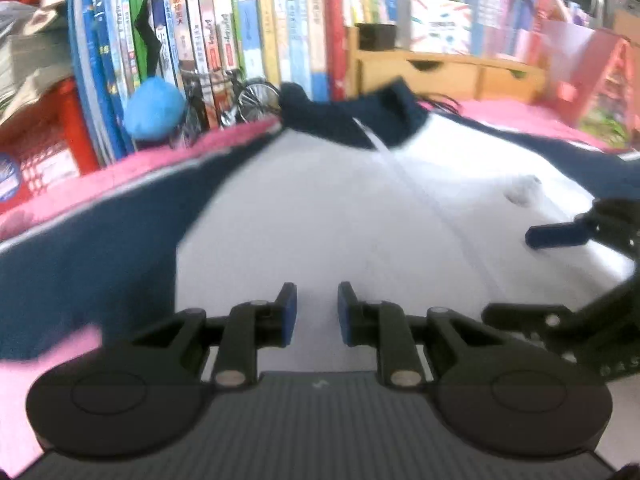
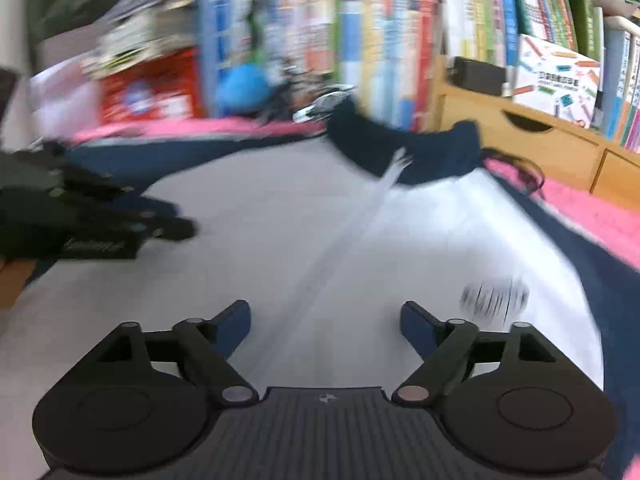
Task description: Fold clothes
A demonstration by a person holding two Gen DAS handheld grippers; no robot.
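Note:
A white shirt (image 1: 320,208) with navy sleeves and a navy collar (image 1: 352,116) lies spread flat on a pink cover; it also fills the right wrist view (image 2: 320,220), collar (image 2: 404,148) at the far end. My left gripper (image 1: 317,312) hovers over the shirt's lower white panel, jaws a small gap apart, holding nothing. My right gripper (image 2: 325,324) is wide open and empty above the shirt near its centre placket. Each gripper shows in the other's view: the right one (image 1: 560,236) at right, the left one (image 2: 100,216) at left. Both views are motion-blurred.
A pink cover (image 1: 120,176) lies under the shirt. A bookshelf packed with books (image 1: 260,32) stands behind, with a blue ball (image 1: 154,108), a small toy bicycle (image 1: 248,100) and a wooden drawer unit (image 1: 448,72). A red box (image 1: 44,148) is at left.

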